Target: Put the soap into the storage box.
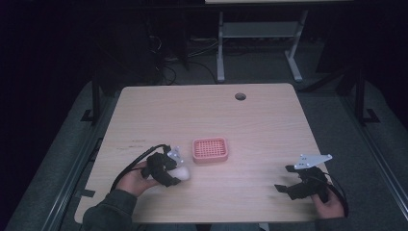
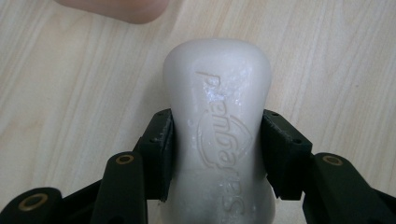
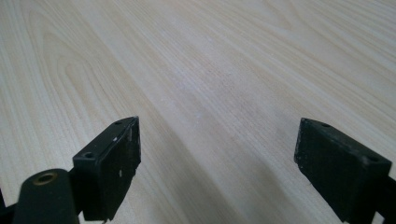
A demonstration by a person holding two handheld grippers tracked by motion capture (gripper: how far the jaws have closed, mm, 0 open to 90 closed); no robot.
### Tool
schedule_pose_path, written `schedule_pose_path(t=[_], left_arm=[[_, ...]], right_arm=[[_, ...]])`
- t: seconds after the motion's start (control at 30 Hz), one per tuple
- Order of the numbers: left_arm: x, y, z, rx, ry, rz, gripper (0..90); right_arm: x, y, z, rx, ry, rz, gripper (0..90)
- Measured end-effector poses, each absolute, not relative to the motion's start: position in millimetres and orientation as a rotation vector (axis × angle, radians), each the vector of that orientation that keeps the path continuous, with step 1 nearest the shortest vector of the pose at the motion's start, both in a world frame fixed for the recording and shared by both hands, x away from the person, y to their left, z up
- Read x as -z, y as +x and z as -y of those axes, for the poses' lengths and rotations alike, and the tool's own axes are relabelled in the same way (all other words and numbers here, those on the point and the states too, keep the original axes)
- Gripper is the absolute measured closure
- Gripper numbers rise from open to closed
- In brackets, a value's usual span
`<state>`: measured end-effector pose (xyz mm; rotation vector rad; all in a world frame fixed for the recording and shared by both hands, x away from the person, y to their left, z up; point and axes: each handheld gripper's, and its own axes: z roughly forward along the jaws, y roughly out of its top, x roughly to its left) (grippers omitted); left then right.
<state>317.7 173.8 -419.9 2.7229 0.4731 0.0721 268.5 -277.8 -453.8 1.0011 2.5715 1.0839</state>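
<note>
Nearest us, our left gripper point(image 2: 217, 154) clamps both jaws on a white soap bar point(image 2: 218, 135), just left of the pink soap dish point(image 1: 210, 149) on the wooden table point(image 1: 260, 125). Well right of the dish, our right gripper point(image 3: 217, 163) holds its jaws wide apart, empty.

Matte black two-jaw left gripper point(image 1: 174, 177) with brass-ringed screw holes and looping black cable; right gripper point(image 1: 285, 179) carries a grey three-cornered plate; grey-green sleeve point(image 1: 107, 211).
</note>
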Motion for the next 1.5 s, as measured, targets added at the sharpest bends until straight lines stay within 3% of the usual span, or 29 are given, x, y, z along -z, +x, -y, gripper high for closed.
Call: schedule_pose_path(t=[1.5], left_arm=[[398, 357, -135, -0.04, 2.736, -0.396, 49.5]], right_arm=[[453, 268, 279, -1.111, 1.005, -2.559, 14.3]])
